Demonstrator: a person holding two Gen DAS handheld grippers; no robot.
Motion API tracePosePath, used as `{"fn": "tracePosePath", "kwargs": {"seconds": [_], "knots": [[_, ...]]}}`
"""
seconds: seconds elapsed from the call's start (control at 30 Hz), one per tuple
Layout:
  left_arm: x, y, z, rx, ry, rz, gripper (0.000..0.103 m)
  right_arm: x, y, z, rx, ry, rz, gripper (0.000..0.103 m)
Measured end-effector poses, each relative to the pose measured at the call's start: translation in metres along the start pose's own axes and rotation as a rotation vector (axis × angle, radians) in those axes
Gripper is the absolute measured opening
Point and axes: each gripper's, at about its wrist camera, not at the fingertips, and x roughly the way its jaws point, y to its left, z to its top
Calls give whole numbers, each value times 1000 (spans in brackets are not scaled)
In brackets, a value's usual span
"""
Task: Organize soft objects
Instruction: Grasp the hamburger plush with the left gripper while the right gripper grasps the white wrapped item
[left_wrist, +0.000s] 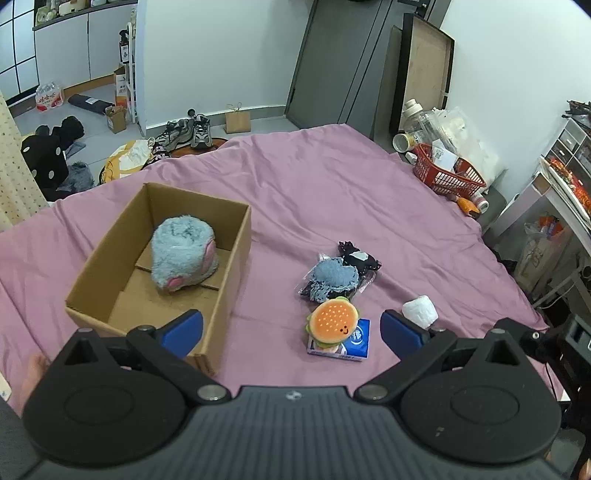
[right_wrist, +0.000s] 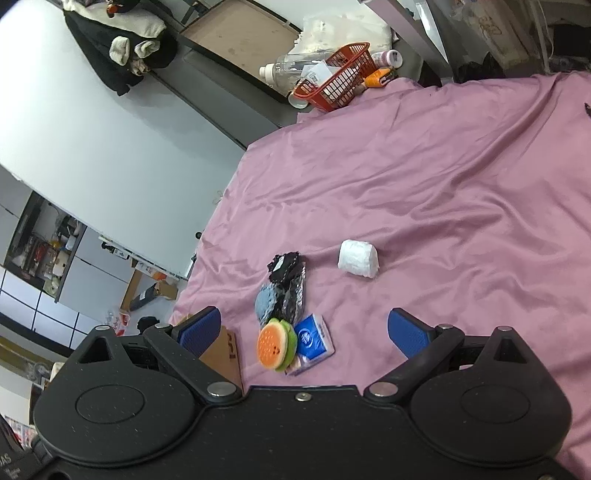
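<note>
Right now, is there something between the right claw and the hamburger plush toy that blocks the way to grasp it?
Nothing visible blocks it. The right claw is open and empty, with only bare pink sheet before the hamburger plush. The plush rests partly on a blue tissue pack, and a bagged cloth bundle lies just beyond.

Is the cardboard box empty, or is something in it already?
Not empty: the cardboard box is open-topped and holds one fluffy blue plush on its floor.

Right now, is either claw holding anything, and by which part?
Nothing is held. The left claw and right claw both hang open above the pink bedsheet, with no object between their fingers.
</note>
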Motion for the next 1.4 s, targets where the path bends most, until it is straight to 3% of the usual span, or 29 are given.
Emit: {"fn": "tracePosePath", "kwargs": {"seconds": [0.3, 0.5, 0.6, 0.83, 0.9, 1.13, 1.23, 1.27, 1.4], "knots": [[41, -18, -4, 18, 11, -12, 99, 40, -23, 17, 66, 20, -8, 97], [74, -32, -10, 39, 28, -30, 92, 69, -36, 6, 26, -21, 38, 95], [92, -36, -15, 43, 43, -28, 89, 84, -44, 6, 27, 12, 30, 92], [132, -43, -23, 34, 86, -22, 87, 104, -58, 14, 21, 0, -13, 89], [141, -45, -24, 36, 93, -18, 85, 113, -60, 15, 16, 7, -12, 85], [160, -37, -20, -11, 145, 1, 52, 133, -58, 18, -26, 7, -14, 75], [160, -35, -20, -17, 145, 5, 50, 141, -58, 18, -31, 22, -24, 56], [159, -34, -20, -18, 145, 5, 50, 142, -57, 18, -37, 24, -19, 44], [151, -32, -19, -30, 139, -4, 48, 136, -57, 16, -44, 3, -22, 44]]}}
